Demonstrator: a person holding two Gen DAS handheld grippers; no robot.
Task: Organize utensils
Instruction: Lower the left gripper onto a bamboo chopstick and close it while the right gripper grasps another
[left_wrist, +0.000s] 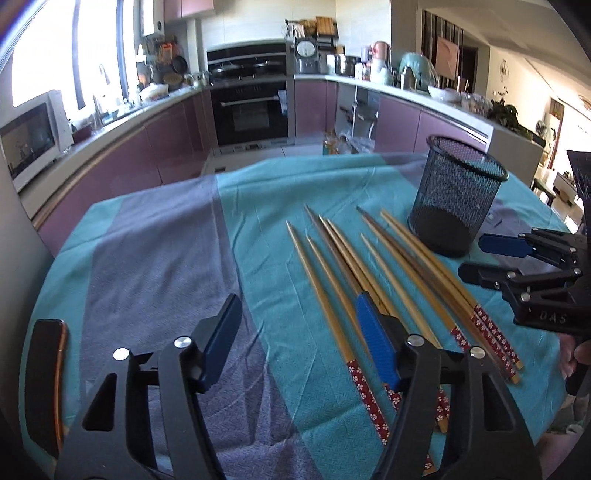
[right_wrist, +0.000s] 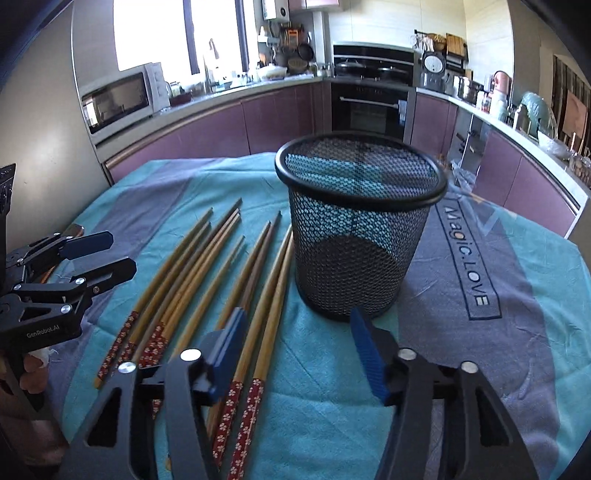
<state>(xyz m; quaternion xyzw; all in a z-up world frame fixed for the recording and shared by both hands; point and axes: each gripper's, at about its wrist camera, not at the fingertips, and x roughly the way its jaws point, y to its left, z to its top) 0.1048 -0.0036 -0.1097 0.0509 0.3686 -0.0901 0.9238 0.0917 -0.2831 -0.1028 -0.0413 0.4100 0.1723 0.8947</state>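
Several wooden chopsticks (left_wrist: 354, 273) with red flowered ends lie side by side on the teal and grey cloth; they also show in the right wrist view (right_wrist: 207, 280). An empty black mesh cup (right_wrist: 358, 229) stands upright to their right, also seen in the left wrist view (left_wrist: 458, 195). My left gripper (left_wrist: 299, 339) is open and empty, low over the cloth, its right finger over the chopsticks' handle ends. My right gripper (right_wrist: 299, 350) is open and empty, just in front of the cup, its left finger above the rightmost chopsticks. Each gripper shows in the other's view, the right (left_wrist: 476, 258) and the left (right_wrist: 118, 251).
A dark phone (left_wrist: 46, 384) lies at the table's left edge. The cloth (right_wrist: 480, 332) covers a round table; its grey band carries printed lettering (right_wrist: 469, 254). Kitchen counters, an oven and a microwave stand beyond the table.
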